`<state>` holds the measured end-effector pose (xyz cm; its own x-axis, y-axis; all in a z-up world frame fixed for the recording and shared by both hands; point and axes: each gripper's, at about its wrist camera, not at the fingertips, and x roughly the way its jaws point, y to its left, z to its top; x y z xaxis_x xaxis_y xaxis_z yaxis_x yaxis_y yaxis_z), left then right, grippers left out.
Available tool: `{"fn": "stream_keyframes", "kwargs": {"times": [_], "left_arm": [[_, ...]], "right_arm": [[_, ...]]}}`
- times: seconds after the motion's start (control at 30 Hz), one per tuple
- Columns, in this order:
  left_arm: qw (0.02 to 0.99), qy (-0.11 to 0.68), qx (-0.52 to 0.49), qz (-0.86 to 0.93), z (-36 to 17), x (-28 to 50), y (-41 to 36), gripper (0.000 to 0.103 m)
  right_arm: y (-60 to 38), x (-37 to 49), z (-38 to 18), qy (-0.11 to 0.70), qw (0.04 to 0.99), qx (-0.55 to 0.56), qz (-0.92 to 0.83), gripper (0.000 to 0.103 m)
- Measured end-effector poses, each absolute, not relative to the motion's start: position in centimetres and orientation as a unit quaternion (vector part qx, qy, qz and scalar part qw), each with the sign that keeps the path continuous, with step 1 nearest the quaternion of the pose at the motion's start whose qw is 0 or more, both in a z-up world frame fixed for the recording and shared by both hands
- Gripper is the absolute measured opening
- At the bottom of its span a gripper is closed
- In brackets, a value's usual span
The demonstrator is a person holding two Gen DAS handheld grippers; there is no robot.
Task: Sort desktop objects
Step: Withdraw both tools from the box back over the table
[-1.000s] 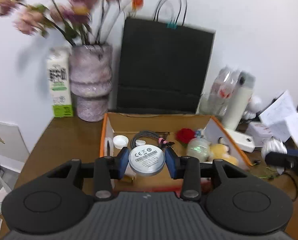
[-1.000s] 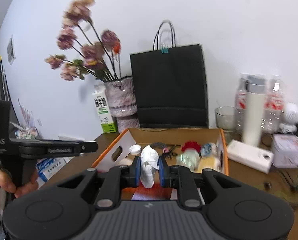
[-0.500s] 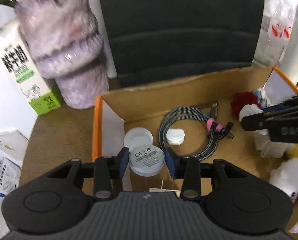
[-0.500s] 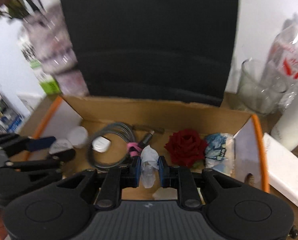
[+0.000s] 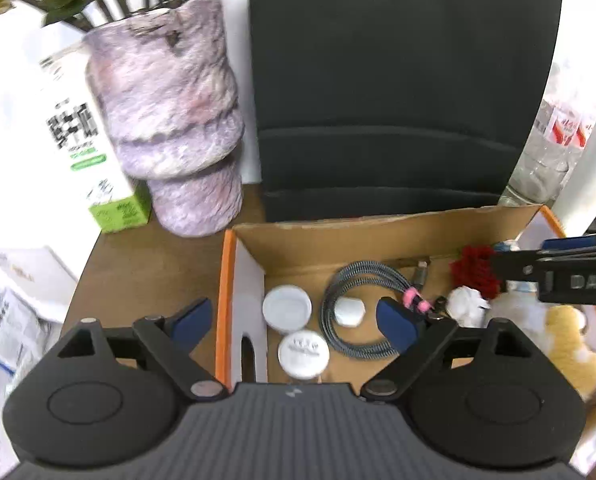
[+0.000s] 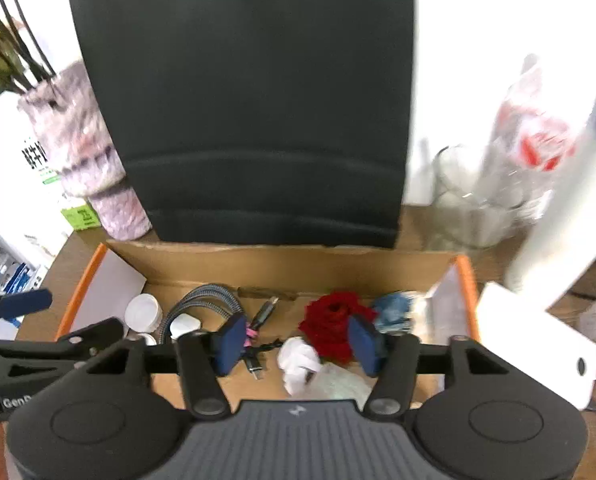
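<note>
Your left gripper (image 5: pixel 294 318) hangs over the left end of the cardboard box (image 5: pixel 350 236), jaws opening wide with nothing pressed between the pads. The round white tin (image 5: pixel 303 355) lies flat on the box floor below and between them, just in front of a second white lid (image 5: pixel 287 308), so it sits a little toward you from the fingertips. Being round, it has no long axis to line up with.

To its right lies the coiled cable (image 5: pixel 358 312), with a small white plug (image 5: pixel 349 312) inside the loop.

Further right, your right gripper (image 6: pixel 296 344) is also opening (about halfway, by the look of it). The crumpled white paper (image 6: pixel 298 362) lies loose on the floor between and just below the pads, beside the red rose (image 6: pixel 332 326). Neither pad touches it.

The left view shows both white discs apart. The right view hides the tin behind the left gripper's arm, but alone shows the blue scrap (image 6: pixel 394 312) past the rose.
</note>
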<state>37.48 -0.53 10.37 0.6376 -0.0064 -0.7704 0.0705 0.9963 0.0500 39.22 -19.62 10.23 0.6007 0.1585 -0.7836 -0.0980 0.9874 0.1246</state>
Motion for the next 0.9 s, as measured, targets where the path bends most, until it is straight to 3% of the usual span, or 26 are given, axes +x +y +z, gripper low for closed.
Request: {"fn": "stream_keyframes", "kwargs": {"times": [0.17, 0.23, 0.47, 0.67, 0.9], "left_arm": [[0.907, 0.421, -0.003, -0.008, 12.8, 34.1, 0.0, 0.101], [0.909, 0.416, -0.013, -0.005, 13.3, 32.5, 0.2, 0.103], [0.918, 0.395, -0.024, 0.016, 12.7, 24.8, 0.2, 0.103], [0.941, 0.335, 0.049, 0.018, 10.2, 15.9, -0.8, 0.103], [0.947, 0.319, 0.029, 0.003, 5.0, 4.7, -0.9, 0.103]], "right_arm": [[-20.9, 35.5, 12.3, 0.426, 0.901, 0.039, 0.071, 0.065], [-21.1, 33.3, 12.5, 0.417, 0.905, 0.041, 0.071, 0.074], [-21.8, 24.3, 12.1, 0.371, 0.924, 0.041, 0.090, 0.074], [-22.3, 15.6, 10.0, 0.328, 0.939, 0.050, 0.095, 0.075], [-22.8, 5.5, 4.9, 0.319, 0.941, 0.057, 0.095, 0.077]]}}
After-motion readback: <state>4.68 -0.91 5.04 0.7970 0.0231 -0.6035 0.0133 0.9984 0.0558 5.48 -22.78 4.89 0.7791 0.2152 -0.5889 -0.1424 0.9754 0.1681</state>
